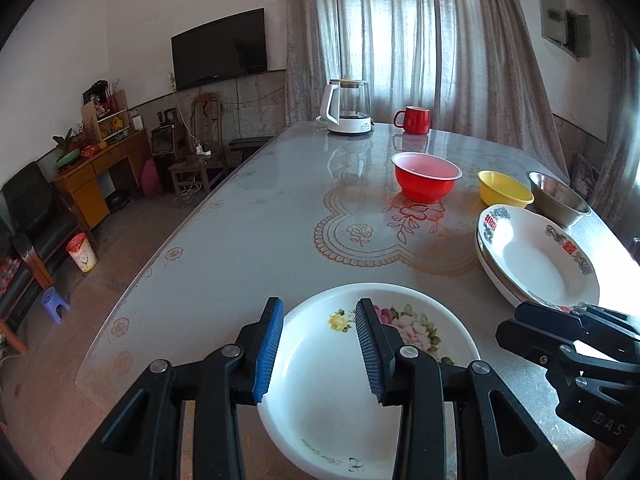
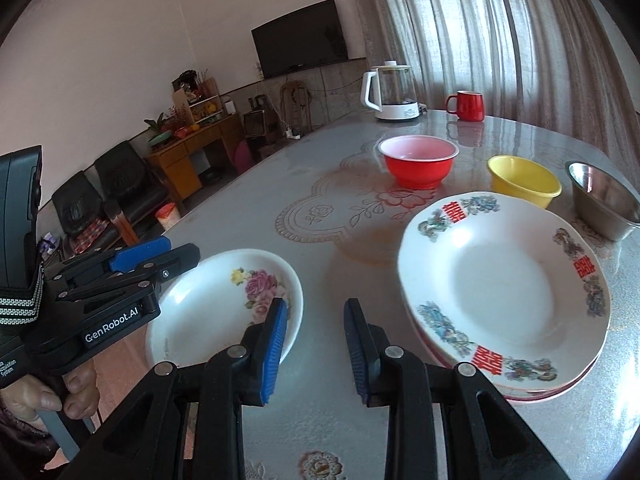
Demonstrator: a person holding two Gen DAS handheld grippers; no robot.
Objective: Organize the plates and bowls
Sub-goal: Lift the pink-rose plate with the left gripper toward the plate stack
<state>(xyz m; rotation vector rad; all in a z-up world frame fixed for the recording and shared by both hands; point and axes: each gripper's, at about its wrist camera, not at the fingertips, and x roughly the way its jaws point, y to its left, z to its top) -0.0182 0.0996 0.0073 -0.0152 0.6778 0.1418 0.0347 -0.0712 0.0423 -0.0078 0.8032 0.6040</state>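
Seen from the left wrist, the left hand-held gripper [image 1: 318, 350] hovers over the rose plate [image 1: 332, 400], its blue pads spread apart with nothing between them. This plate lies at the near edge of the bench [image 1: 240, 240]. To the right sits the stack of plates [image 1: 536, 264] with red characters on the rim, and beyond it the red bowl [image 1: 426, 178], yellow bowl [image 1: 505, 189] and steel bowl [image 1: 560, 200] in a row. A kettle [image 1: 348, 108] and red mug [image 1: 414, 120] stand at the far end.

From the right wrist, the right hand-held gripper [image 2: 316, 348] is likewise spread and empty, aimed at the bare bench surface between the rose plate and the stack, touching neither. The left hand-held gripper enters at the left, above the rose plate's near rim.

Probable risks: the glossy bench top and smooth glazed rim favour slipping, so a shallow pinch could let the plate slide or drop off the near edge; the two grippers work close together and could collide.
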